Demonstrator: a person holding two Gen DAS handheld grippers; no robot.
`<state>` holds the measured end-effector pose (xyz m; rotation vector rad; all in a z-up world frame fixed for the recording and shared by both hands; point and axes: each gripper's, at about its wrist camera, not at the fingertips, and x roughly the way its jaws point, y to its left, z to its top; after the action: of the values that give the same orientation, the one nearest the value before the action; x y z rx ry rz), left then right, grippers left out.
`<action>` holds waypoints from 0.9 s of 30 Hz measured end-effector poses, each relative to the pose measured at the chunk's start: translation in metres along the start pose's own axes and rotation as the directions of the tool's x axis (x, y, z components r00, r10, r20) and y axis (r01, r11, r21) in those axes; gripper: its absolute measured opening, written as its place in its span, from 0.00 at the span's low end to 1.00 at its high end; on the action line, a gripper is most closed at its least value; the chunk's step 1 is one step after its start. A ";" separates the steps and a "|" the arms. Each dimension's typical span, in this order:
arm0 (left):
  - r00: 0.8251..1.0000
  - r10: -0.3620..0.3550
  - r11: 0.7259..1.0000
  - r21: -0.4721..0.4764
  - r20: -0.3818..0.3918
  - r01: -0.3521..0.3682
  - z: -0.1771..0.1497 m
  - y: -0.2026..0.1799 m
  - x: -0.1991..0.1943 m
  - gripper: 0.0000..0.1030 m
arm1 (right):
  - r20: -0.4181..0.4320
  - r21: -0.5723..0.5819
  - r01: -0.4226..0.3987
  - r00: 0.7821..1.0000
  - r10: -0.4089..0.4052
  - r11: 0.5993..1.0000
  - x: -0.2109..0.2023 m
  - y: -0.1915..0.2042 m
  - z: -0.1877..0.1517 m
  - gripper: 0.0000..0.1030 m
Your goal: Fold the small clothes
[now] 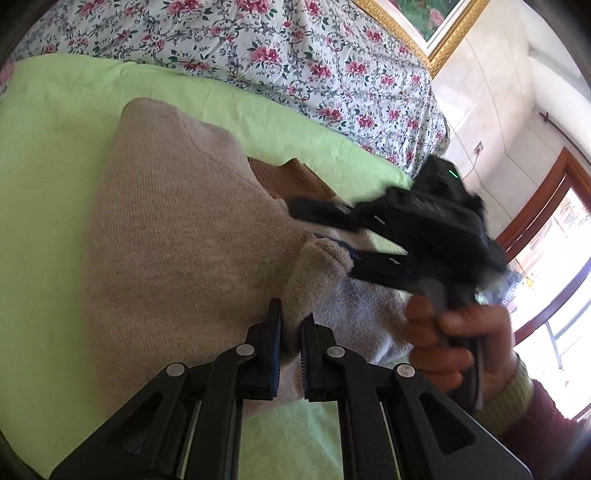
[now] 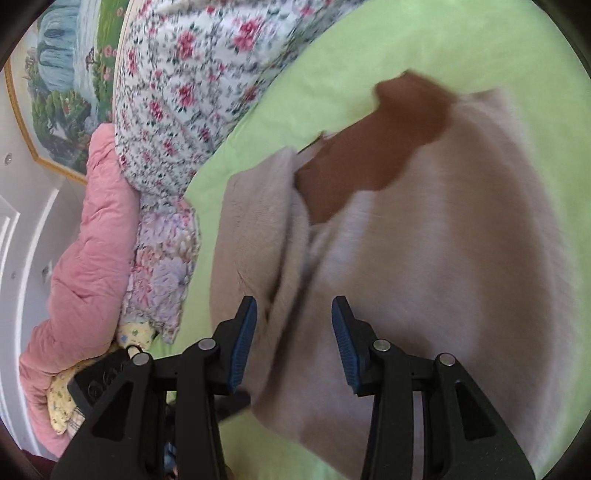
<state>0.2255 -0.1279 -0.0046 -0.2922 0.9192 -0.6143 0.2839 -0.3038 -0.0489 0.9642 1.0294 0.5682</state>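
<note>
A beige knitted sweater [image 1: 166, 236] with a brown collar part [image 1: 291, 177] lies on a light green sheet [image 1: 55, 155]. My left gripper [image 1: 291, 325] is shut on a raised fold of the sweater's edge. In the left wrist view my right gripper [image 1: 332, 236] reaches in from the right, held by a hand [image 1: 450, 339], its fingers spread around the sweater edge. In the right wrist view my right gripper [image 2: 295, 314] is open just above the sweater [image 2: 424, 258], whose brown part [image 2: 373, 147] lies farther ahead; this view is blurred.
A flowered quilt [image 1: 295, 59] lies bunched beyond the green sheet, and shows at the left in the right wrist view [image 2: 177, 110]. A pink padded blanket [image 2: 85, 240] lies beside it. A gold-framed painting [image 1: 424, 22] hangs on the wall. A window [image 1: 554, 258] is at the right.
</note>
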 end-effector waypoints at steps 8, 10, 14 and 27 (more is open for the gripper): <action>1.000 0.004 1.000 -0.005 -0.010 -0.004 0.002 0.000 -0.004 0.06 | -0.074 -0.029 -0.044 0.996 0.042 0.999 0.070 0.016 0.043 0.41; 1.000 0.000 1.000 0.000 -0.008 0.000 0.004 -0.004 -0.007 0.06 | -0.058 -0.027 -0.061 0.997 0.059 0.998 0.066 0.018 0.046 0.20; 0.998 -0.059 0.998 0.030 -0.001 0.059 0.012 -0.028 -0.009 0.06 | 0.003 -0.074 -0.087 0.996 0.087 0.993 0.028 0.029 0.050 0.17; 0.981 -0.122 0.987 0.090 -0.152 0.137 -0.017 -0.093 0.072 0.06 | 0.117 -0.028 0.114 0.987 -0.110 0.993 -0.081 -0.054 0.048 0.16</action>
<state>0.2096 -0.2450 -0.0162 -0.2196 1.0121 -0.8080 0.2906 -0.4126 -0.0507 0.8926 0.9612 0.4308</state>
